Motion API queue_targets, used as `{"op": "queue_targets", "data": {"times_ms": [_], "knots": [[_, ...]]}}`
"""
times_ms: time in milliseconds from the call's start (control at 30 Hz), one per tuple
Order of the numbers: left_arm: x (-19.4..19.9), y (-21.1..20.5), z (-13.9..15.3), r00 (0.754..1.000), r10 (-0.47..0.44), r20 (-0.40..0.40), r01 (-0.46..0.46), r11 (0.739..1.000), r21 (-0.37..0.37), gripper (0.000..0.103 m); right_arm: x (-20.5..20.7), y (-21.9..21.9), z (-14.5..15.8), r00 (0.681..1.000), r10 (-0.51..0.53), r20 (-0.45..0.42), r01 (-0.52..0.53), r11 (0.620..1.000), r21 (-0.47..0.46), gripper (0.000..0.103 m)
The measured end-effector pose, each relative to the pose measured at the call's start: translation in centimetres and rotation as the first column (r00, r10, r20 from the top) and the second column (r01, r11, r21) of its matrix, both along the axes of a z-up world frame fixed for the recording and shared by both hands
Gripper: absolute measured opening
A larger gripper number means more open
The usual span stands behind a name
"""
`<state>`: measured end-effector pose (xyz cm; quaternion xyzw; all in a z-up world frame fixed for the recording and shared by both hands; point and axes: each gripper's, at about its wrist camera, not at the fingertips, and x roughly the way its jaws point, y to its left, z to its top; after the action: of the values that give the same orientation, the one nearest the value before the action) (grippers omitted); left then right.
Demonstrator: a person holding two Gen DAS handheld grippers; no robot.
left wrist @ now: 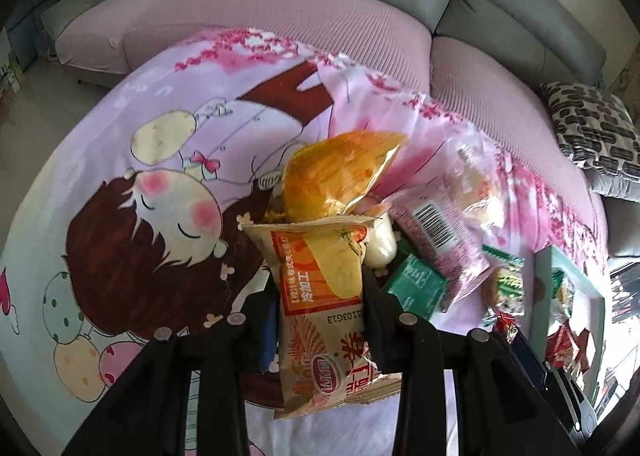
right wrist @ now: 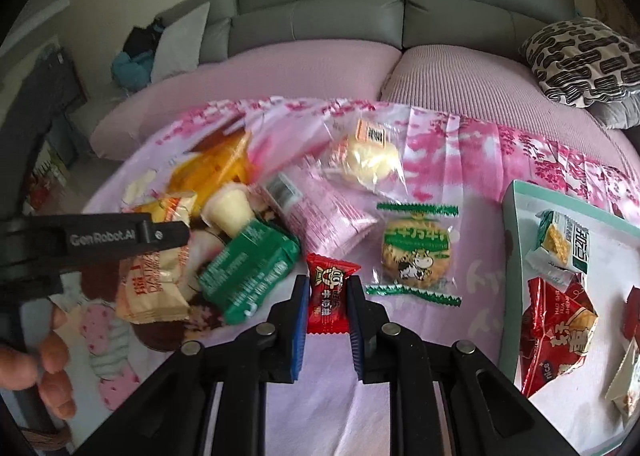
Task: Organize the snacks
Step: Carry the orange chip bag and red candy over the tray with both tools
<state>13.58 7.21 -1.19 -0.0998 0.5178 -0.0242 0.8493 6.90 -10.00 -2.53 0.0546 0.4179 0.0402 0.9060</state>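
On a pink cartoon-printed cloth (right wrist: 460, 159) spread over the table lies a loose heap of snacks, and both claws are clamped on packets from it. Between the pads of the left gripper (left wrist: 320, 288) hangs a cream and orange foil snack packet (left wrist: 324, 296), squeezed at its middle above the cloth. Just behind it sit a yellow-orange crinkled bag (left wrist: 340, 171), a small white pudding cup (left wrist: 380, 248), a green foil packet (left wrist: 416, 284) and a pink barcoded pouch (left wrist: 436, 240). Pinched in the right gripper (right wrist: 328, 308) is a small red wrapped candy (right wrist: 328, 296). Near it lies a round biscuit in a clear green-edged wrapper (right wrist: 416, 252). Further right, a pale teal tray (right wrist: 516, 207) holds a red snack bag (right wrist: 560, 332).
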Motion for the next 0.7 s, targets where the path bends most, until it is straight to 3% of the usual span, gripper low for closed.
{"op": "queue_targets", "data": {"times_ms": [300, 700], "knots": [[-1.0, -0.6, 3.5, 0.996, -0.028, 0.089, 0.030, 0.999, -0.023, 0.037, -1.5, -0.4, 3.6, 0.995, -0.017, 0.095, 0.017, 1.000, 0.006, 0.019], [-2.2, -5.4, 5.3, 0.975, -0.163, 0.150, 0.173, 0.984, -0.053, 0.037, -2.5, -3.3, 5.3, 0.986, -0.097, 0.133, 0.104, 0.993, -0.046, 0.020]]}}
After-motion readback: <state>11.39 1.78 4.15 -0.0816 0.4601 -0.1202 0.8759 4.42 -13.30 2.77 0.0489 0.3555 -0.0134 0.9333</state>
